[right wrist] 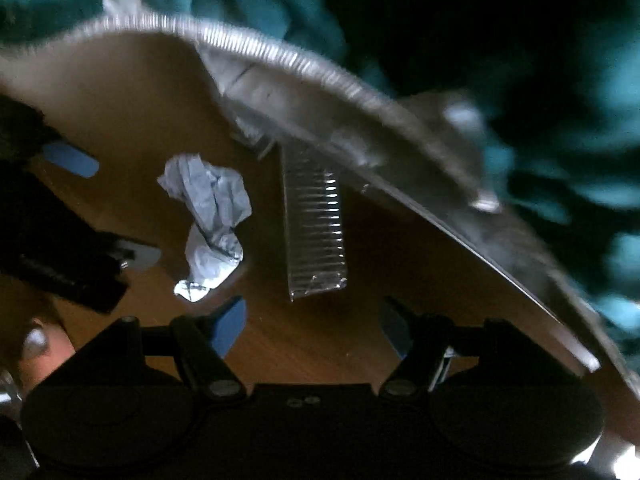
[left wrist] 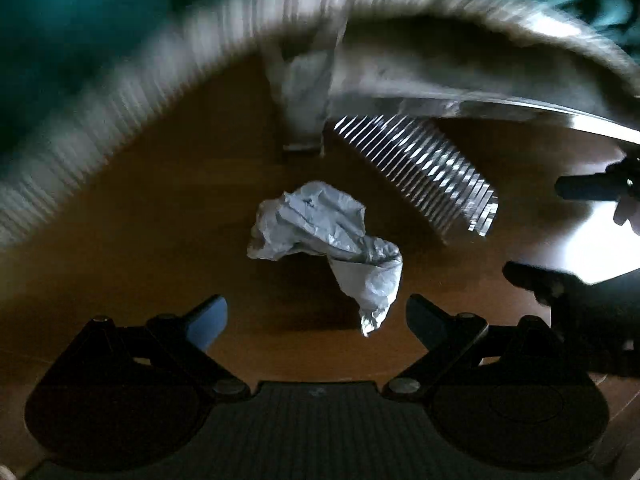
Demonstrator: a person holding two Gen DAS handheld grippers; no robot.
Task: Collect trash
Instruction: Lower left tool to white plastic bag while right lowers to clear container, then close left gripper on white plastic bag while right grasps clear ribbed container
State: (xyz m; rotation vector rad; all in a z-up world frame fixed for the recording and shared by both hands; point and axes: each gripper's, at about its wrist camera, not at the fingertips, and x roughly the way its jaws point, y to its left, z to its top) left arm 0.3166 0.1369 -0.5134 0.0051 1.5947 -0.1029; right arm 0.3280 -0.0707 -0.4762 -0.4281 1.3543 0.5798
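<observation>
Blur over table rim (left wrist: 120,92); crumpled wrapper (left wrist: 326,240) clear between open left tool (left wrist: 316,322).

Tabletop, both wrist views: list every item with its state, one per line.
Crumpled wrapper: lying loose on the table, ungripped.
Ribbed clear packet: flat on the table, beside the wrapper.
Left claw: open, empty.
Right claw: open, empty.

Pale grey-blue crumpled wrapper (left wrist: 326,246), silver ribbed foil (left wrist: 420,178), brown wooden table (left wrist: 160,240).
</observation>
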